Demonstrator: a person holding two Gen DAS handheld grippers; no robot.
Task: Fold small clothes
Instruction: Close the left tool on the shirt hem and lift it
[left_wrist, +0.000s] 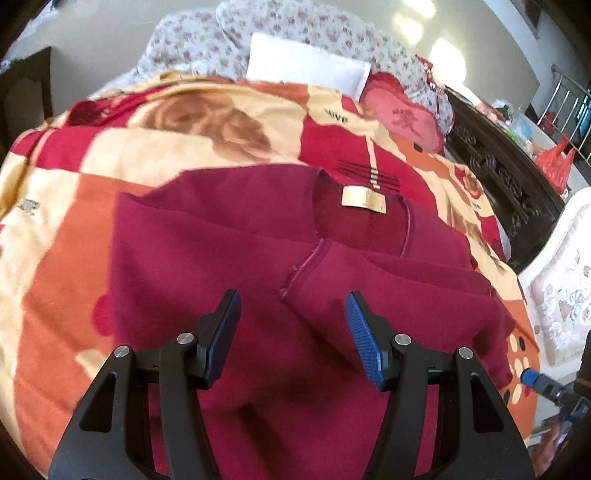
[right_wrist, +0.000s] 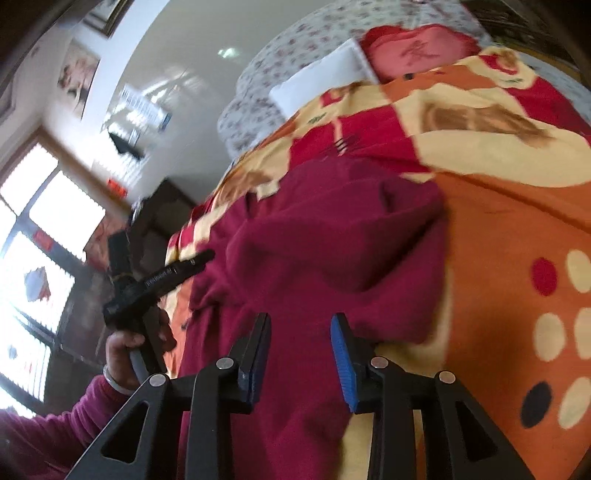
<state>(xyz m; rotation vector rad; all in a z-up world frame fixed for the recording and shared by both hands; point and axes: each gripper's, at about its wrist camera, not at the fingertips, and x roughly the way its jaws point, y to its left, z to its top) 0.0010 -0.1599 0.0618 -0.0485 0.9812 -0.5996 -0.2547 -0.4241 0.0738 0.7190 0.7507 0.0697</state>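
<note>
A dark red sweatshirt (left_wrist: 221, 229) lies spread on the patterned blanket, its neck with a beige label (left_wrist: 364, 199) pointing away from me. One sleeve (left_wrist: 388, 295) is folded across the body. My left gripper (left_wrist: 293, 297) hovers over the middle of the garment, open, with nothing between its blue pads. In the right wrist view the same sweatshirt (right_wrist: 314, 240) lies bunched and creased. My right gripper (right_wrist: 301, 319) stands low over its near edge, jaws apart, with cloth below them but not pinched. A hand holds the left gripper (right_wrist: 201, 258) at the left.
The orange, red and cream blanket (left_wrist: 92, 221) covers the bed. A white pillow (left_wrist: 306, 70) and a pink cushion (left_wrist: 402, 118) lie at the far end. Dark carved wood furniture (left_wrist: 509, 184) and a white padded piece (left_wrist: 561, 291) stand on the right.
</note>
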